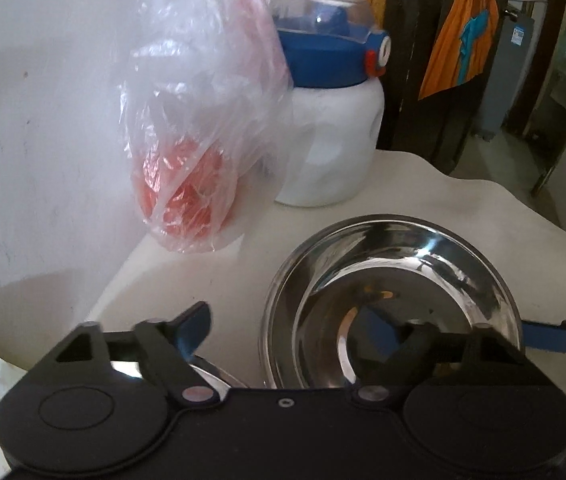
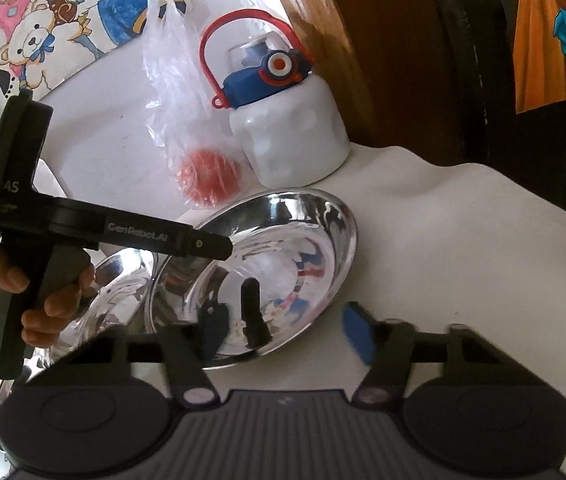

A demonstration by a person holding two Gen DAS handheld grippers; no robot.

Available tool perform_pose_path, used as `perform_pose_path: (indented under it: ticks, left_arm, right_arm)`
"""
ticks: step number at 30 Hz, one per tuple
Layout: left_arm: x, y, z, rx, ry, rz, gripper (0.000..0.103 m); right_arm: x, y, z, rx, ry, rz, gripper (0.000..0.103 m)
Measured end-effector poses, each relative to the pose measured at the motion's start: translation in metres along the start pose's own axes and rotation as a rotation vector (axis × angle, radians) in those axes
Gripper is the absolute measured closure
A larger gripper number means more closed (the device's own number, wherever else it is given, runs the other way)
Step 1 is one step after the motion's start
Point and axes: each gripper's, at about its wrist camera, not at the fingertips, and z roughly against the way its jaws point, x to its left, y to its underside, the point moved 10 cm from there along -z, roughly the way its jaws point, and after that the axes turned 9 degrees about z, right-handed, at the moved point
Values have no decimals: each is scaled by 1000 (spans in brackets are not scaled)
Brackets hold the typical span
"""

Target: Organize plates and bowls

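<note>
A shiny steel bowl (image 1: 395, 296) sits on the white table; it also shows in the right wrist view (image 2: 267, 264). A second steel dish (image 2: 119, 292) lies to its left, partly hidden by the left gripper's handle; its rim also shows in the left wrist view (image 1: 211, 372). My left gripper (image 1: 287, 332) is open, one finger over the bowl's near side, the other outside its left rim. My right gripper (image 2: 287, 332) is open and empty, straddling the bowl's near right rim.
A white bottle with a blue lid (image 1: 335, 120) (image 2: 287, 128) and a clear plastic bag holding something red (image 1: 199, 132) (image 2: 195, 148) stand at the back by the wall. The table edge (image 2: 523, 208) runs along the right. The right gripper's tip (image 1: 555, 336) shows at right.
</note>
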Motion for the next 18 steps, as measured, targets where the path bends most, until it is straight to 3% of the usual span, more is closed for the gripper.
perform_pose_path:
  ticks: [2,4,6,10,13,18]
  left_arm:
    - [2,2,-2,17,12,24,31]
    - [5,4,-4,37,17,43,50]
    - [6,7,-6,60,29,68,63]
    - [7,7,-4,57,29,100,80]
    - [8,7,-3,63,37,122,86]
    - [3,9,5,46,64,150,86]
  right_arm:
    - [-1,0,0,-4,7,-6,52]
    - [-3,1,0,-3,9,-17,64]
    - [-4,1,1,-8,13,-23,68]
    - [-10,2,4,-14,35,-36,73]
    - [-13,4,8,-19,48,-39,75]
    - [-15,4,17,-46,80,-15,76]
